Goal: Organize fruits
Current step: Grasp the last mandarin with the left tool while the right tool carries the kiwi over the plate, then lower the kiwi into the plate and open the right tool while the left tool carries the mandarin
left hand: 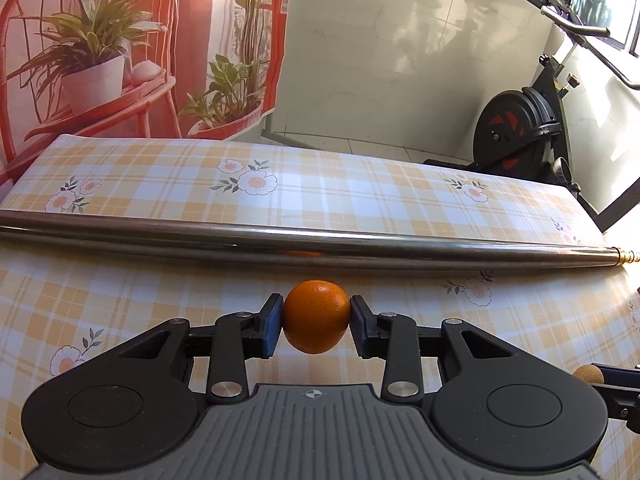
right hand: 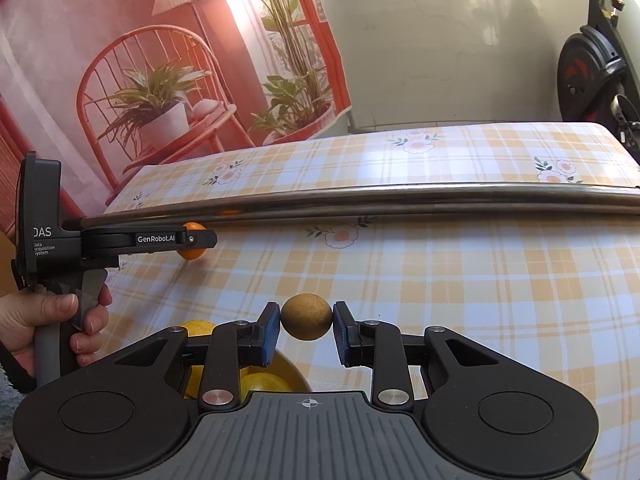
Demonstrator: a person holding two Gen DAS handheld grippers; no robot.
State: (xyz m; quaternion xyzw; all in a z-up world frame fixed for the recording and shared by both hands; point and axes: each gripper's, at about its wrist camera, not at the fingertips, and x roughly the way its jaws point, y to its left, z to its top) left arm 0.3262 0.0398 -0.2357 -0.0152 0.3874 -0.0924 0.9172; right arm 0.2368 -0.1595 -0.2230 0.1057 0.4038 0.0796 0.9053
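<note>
In the left wrist view my left gripper [left hand: 316,322] is shut on an orange [left hand: 316,304], its blue pads pressing both sides just above the checked tablecloth [left hand: 160,304]. The right wrist view shows my right gripper [right hand: 306,326] shut on a small round brown fruit [right hand: 306,312], held above the cloth. Under its left finger stands a yellow bowl [right hand: 294,372] with yellow fruits [right hand: 262,383] in it. The left gripper [right hand: 200,239] also appears at the left of this view, held by a hand [right hand: 36,320], with the orange [right hand: 191,255] partly hidden behind it.
A long shiny metal pole [left hand: 320,245] lies across the table beyond both grippers. Behind the table hangs a printed backdrop of a red chair and plants [left hand: 100,60]. An exercise bike [left hand: 520,132] stands on the floor at the far right.
</note>
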